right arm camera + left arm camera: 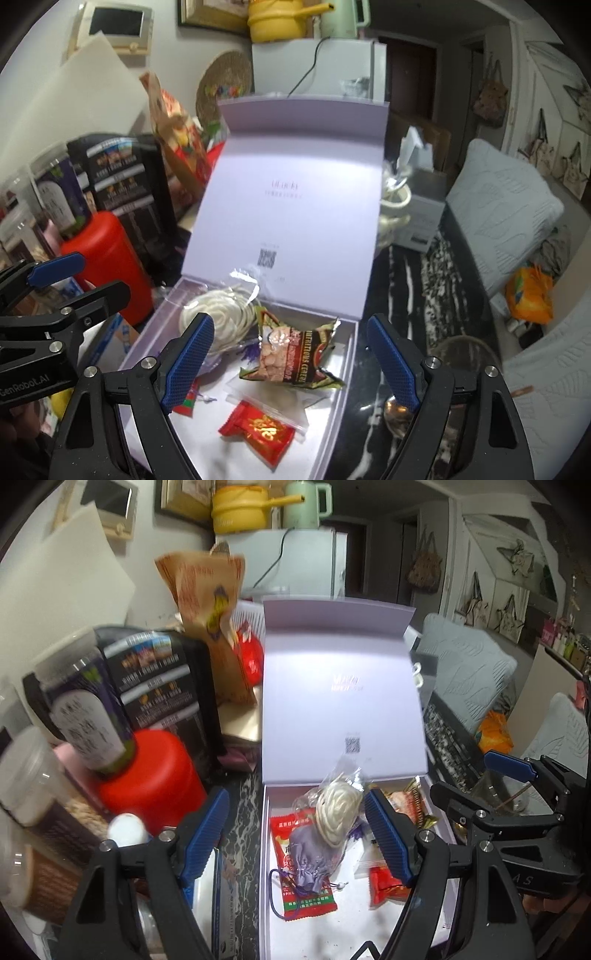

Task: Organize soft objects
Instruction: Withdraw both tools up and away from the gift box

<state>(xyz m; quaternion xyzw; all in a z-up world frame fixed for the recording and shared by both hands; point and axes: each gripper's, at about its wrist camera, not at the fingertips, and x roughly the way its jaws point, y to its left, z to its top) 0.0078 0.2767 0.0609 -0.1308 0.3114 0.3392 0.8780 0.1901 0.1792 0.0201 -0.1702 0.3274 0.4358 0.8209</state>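
Note:
A lilac box (264, 849) (351, 350) stands open, its lid upright behind. Inside lie a white coiled cord in a clear bag (338, 814) (221, 317), a lilac drawstring pouch (314, 860), a red-green snack packet (306, 897), a cereal snack packet (291, 358), a red candy packet (258, 434) (386, 886) and a clear zip bag (273, 402). My left gripper (297, 834) is open and empty over the box's left half, around the cord and pouch. My right gripper (291, 365) is open and empty above the cereal packet.
To the left stand a red canister (155, 786) (107, 258), a purple-labelled jar (81, 701), a black carton (162, 686) and a brown paper bag (210, 620). The counter is dark marble (402, 295). A glass with a spoon (461, 369) sits right of the box. Grey cushions (498, 206) lie beyond.

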